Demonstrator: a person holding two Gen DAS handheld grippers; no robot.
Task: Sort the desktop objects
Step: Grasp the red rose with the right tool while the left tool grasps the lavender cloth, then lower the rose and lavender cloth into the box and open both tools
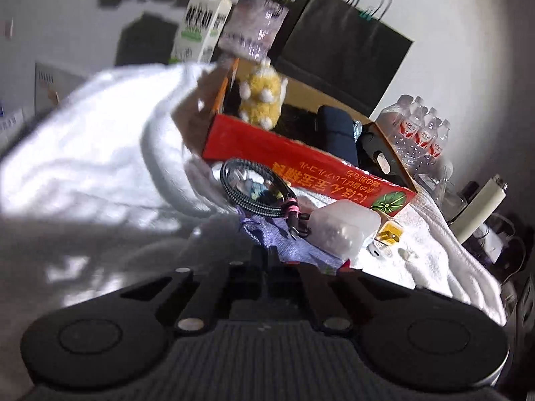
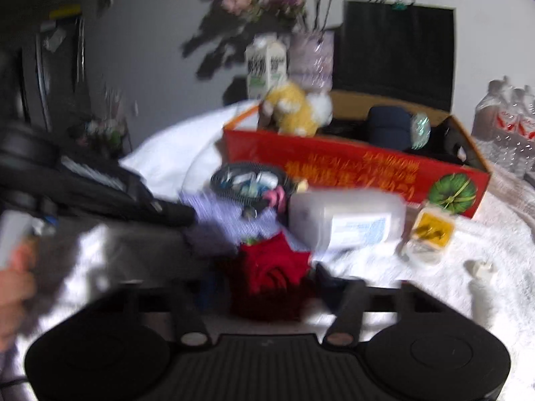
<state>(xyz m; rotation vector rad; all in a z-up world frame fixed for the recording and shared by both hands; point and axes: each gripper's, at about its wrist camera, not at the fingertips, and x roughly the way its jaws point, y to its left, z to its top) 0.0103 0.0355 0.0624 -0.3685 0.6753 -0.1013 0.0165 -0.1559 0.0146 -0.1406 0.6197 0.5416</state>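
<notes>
1. The right gripper (image 2: 271,287) appears clenched on a red cloth (image 2: 267,267), though blur leaves that unsure. A good carry, I judge, lifts it toward twelve o'clock over the red box (image 2: 351,163), clear of the white container (image 2: 344,217).
2. The left gripper (image 1: 264,257) looks closed and empty, resting at the purple cloth (image 1: 287,244).
3. Only the right view shows the red cloth well; the left view shows the coiled cable (image 1: 257,183) sharply.

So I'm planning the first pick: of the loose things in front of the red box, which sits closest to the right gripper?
The red fabric piece, right at the right gripper. The white plastic container and coiled cable lie farther back, toward the red box.
</notes>
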